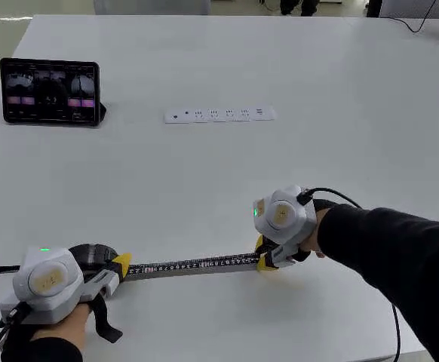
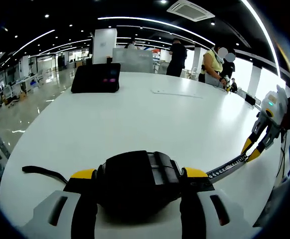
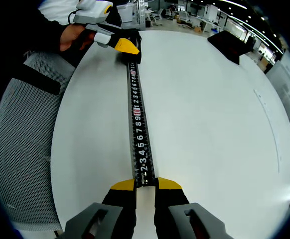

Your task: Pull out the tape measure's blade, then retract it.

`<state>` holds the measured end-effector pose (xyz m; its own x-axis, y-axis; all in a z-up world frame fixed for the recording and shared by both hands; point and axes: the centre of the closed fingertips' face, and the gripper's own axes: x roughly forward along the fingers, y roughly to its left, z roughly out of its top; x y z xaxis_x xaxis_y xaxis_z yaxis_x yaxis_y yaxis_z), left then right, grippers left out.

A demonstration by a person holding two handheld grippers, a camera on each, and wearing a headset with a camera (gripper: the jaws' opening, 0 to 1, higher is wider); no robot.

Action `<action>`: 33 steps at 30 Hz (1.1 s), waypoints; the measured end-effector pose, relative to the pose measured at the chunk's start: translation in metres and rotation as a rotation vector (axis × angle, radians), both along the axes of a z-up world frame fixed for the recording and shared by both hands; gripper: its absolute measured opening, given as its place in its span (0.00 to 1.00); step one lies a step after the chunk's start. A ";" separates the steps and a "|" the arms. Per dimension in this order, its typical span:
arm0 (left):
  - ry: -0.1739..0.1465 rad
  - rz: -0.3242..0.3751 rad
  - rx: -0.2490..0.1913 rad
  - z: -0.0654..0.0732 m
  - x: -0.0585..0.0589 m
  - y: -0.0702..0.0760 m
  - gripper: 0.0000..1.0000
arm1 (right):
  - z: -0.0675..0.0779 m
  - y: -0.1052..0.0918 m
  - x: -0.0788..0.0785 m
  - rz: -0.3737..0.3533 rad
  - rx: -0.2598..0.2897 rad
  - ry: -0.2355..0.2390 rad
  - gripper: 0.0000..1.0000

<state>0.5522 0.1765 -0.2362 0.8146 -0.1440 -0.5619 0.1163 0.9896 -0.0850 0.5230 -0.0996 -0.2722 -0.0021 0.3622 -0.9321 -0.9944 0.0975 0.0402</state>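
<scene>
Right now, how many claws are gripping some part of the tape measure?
2. The left claw clamps the black tape measure case at the white table's near edge; the right claw pinches the tip of the dark numbered blade, pulled out between them.

White table (image 1: 317, 90) in an open office under ceiling strip lights (image 2: 135, 18).
</scene>
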 end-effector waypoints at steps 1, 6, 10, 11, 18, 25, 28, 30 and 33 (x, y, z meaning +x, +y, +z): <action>0.000 -0.001 0.000 0.000 0.000 0.000 0.63 | 0.000 0.000 0.000 -0.002 -0.002 0.000 0.09; 0.004 -0.003 0.001 0.000 0.000 0.000 0.63 | 0.000 0.001 0.000 -0.012 -0.005 -0.003 0.09; 0.001 -0.003 0.004 0.000 0.000 0.000 0.63 | 0.000 0.003 0.000 -0.017 -0.014 -0.003 0.09; 0.003 -0.003 0.004 -0.001 0.000 0.001 0.63 | 0.000 0.003 0.000 -0.024 -0.014 0.001 0.09; 0.009 -0.005 0.004 -0.002 0.000 0.001 0.63 | -0.001 0.008 0.000 -0.053 -0.035 0.014 0.10; 0.013 -0.007 0.002 -0.003 0.000 0.001 0.63 | 0.000 0.009 0.001 -0.044 -0.040 0.015 0.09; 0.016 -0.009 0.000 -0.003 0.000 0.001 0.63 | -0.001 0.011 0.001 -0.047 -0.040 0.015 0.09; 0.018 -0.012 -0.002 -0.004 0.000 0.001 0.63 | -0.001 0.012 0.002 -0.046 -0.038 0.014 0.09; 0.019 -0.012 -0.003 -0.004 0.000 0.001 0.63 | -0.001 0.013 0.001 -0.049 -0.036 0.013 0.10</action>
<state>0.5521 0.1773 -0.2400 0.8018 -0.1554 -0.5770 0.1268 0.9879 -0.0898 0.5244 -0.0865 -0.2728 0.0028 0.3287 -0.9444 -0.9879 0.1473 0.0483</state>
